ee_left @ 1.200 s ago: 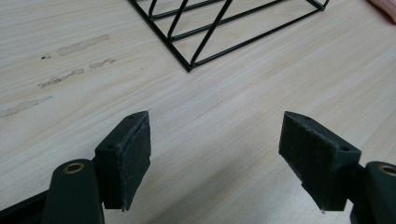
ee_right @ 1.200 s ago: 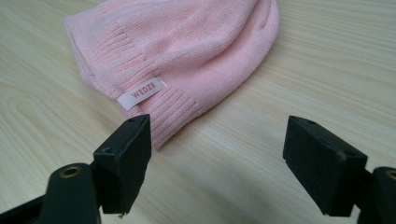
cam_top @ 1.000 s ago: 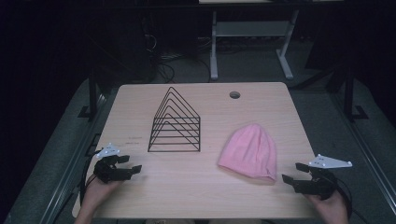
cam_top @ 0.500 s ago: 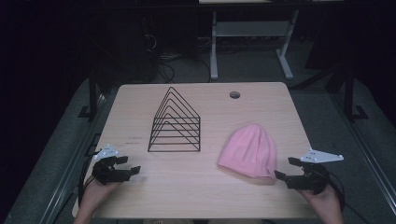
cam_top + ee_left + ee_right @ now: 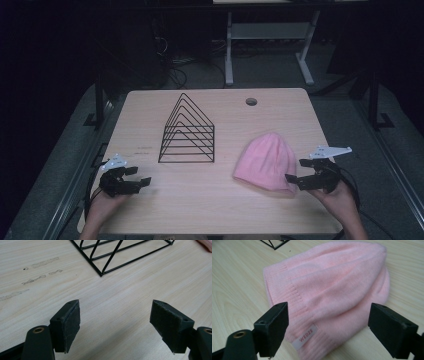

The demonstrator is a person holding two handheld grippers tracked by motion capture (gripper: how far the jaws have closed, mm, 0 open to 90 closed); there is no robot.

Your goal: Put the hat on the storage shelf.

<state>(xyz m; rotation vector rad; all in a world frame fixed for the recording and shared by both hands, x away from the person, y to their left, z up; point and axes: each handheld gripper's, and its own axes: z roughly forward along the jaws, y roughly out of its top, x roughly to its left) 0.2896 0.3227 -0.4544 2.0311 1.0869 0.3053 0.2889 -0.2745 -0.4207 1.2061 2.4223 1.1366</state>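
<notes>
Now right claw (image 5: pixel 295 180) just opening wide, at pink beanie (image 5: pixel 266 161) brim

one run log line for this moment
right hand-held gripper: open, jaws just opening, at pink knit beanie | left hand-held gripper: open, empty

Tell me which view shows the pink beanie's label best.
The right gripper view: the label sits close, on the ribbed cuff of the pink beanie, lettering visible. In the high view the beanie is whole but too small for the label. The left gripper view catches a pink sliver.
</notes>
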